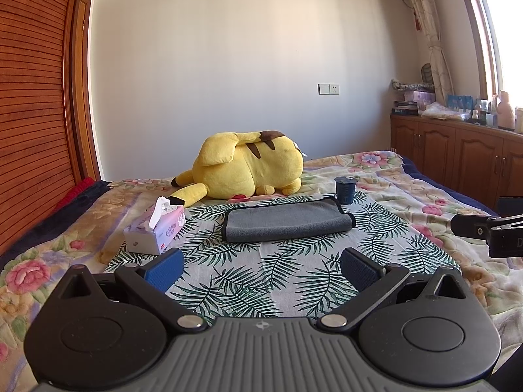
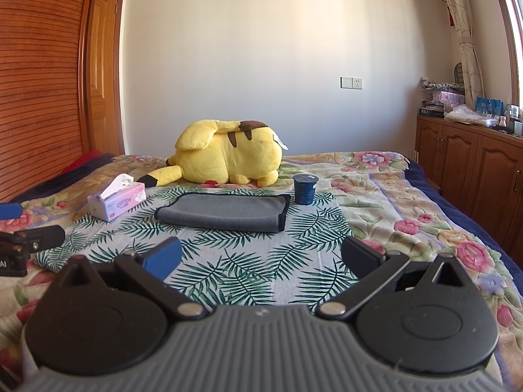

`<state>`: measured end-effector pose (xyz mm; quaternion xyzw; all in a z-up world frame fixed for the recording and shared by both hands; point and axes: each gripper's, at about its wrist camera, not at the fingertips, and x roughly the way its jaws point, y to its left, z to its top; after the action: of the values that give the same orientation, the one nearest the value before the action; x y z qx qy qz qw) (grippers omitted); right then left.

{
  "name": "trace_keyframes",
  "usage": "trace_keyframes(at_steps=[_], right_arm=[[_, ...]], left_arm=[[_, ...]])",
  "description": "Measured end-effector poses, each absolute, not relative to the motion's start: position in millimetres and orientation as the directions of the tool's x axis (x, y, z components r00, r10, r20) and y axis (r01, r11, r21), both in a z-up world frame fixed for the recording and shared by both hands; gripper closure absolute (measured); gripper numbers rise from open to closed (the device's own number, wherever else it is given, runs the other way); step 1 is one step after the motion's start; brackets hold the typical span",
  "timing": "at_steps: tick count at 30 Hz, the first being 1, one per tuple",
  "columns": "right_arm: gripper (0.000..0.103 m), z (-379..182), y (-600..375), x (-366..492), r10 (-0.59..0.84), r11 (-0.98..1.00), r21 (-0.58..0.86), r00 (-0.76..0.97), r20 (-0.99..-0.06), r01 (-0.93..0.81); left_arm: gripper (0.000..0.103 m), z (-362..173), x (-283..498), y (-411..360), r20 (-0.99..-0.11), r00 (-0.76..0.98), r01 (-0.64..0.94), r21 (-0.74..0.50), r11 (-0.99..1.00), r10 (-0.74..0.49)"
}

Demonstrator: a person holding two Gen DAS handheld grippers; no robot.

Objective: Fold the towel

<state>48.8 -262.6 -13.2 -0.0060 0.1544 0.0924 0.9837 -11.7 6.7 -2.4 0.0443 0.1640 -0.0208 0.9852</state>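
Observation:
A grey towel (image 1: 287, 220) with a dark trim lies folded in a flat rectangle on a palm-leaf cloth (image 1: 271, 271) on the bed; it also shows in the right wrist view (image 2: 225, 216). My left gripper (image 1: 261, 268) is open and empty, held above the cloth, short of the towel's near edge. My right gripper (image 2: 261, 256) is open and empty, also back from the towel. Each gripper shows at the edge of the other's view: the right one (image 1: 490, 232) and the left one (image 2: 23, 245).
A tissue box (image 1: 157, 228) sits left of the towel. A dark blue cup (image 1: 345, 190) stands at the towel's far right corner. A yellow plush toy (image 1: 248, 170) lies behind. Wooden cabinets (image 1: 457, 160) line the right side of the floral bed.

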Motion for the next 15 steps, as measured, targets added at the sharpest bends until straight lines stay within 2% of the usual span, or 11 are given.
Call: trace_keyframes(at_steps=[15], right_arm=[[0.000,-12.9,-262.6,48.8,0.180,0.983,0.017,0.935,-0.305,-0.184]], left_arm=[[0.016,-3.5,-11.6,6.9,-0.326,0.945,0.058,0.082,0.995,-0.028]])
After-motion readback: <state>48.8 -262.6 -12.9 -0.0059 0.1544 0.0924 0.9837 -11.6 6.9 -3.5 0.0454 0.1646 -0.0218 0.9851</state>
